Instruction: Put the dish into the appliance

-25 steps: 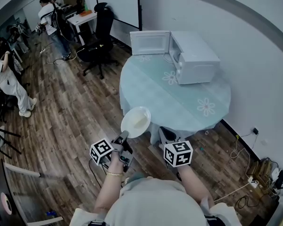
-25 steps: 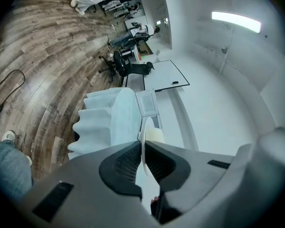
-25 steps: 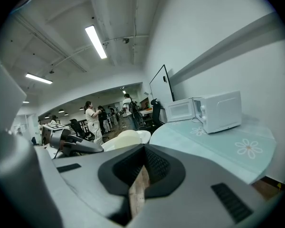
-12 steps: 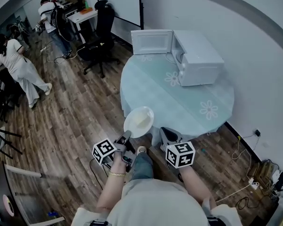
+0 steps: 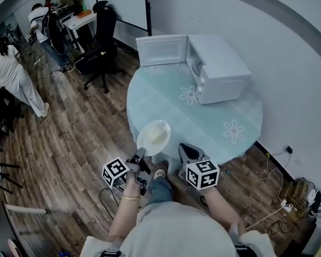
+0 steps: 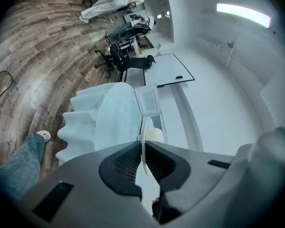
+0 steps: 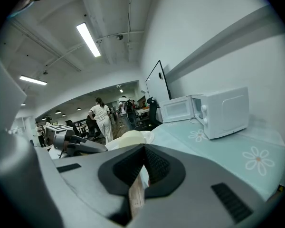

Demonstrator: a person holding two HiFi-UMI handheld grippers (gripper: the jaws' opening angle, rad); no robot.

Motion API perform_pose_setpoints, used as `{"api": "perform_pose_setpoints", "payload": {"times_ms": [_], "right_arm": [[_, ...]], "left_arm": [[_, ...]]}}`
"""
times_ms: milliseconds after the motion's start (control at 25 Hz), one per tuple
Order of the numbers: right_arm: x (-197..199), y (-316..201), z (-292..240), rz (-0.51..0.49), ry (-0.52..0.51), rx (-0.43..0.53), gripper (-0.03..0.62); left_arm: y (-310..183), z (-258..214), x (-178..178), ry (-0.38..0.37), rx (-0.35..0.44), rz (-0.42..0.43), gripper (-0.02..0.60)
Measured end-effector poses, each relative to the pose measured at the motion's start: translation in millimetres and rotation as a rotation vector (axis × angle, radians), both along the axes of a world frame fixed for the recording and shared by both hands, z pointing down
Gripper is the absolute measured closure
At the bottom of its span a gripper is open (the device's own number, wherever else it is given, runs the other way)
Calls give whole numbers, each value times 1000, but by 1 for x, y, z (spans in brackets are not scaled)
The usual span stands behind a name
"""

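A white plate carrying a pale mound of food hangs over the near edge of the round table. My left gripper is shut on the plate's near rim. In the left gripper view the plate stands edge-on between the pads. The white microwave sits at the table's far side with its door swung open to the left. My right gripper hovers beside the plate, shut and empty. The right gripper view shows the plate to the left and the microwave ahead.
A light blue cloth with flower prints covers the table. Black office chairs stand beyond the table's left side. People stand at the far left. The white wall runs close behind the table, with cables on the floor at the right.
The table and microwave have shifted slightly left in the head view. The plate stays gripped in the left gripper. A person in white has walked across the far left.
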State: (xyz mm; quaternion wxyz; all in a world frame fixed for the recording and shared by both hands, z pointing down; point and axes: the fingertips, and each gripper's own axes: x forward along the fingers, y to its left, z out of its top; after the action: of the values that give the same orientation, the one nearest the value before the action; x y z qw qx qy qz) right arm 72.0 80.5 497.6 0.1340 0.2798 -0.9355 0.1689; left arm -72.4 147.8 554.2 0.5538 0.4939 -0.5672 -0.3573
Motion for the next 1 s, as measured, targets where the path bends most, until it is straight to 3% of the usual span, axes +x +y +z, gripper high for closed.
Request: {"api": "perform_pose_setpoints", "payload": {"times_ms": [1000], "right_arm": [[-119,-180,-7,90,16,-14,588]], "left_arm": [[-205,-5,-125,0,-8,113,548]]}}
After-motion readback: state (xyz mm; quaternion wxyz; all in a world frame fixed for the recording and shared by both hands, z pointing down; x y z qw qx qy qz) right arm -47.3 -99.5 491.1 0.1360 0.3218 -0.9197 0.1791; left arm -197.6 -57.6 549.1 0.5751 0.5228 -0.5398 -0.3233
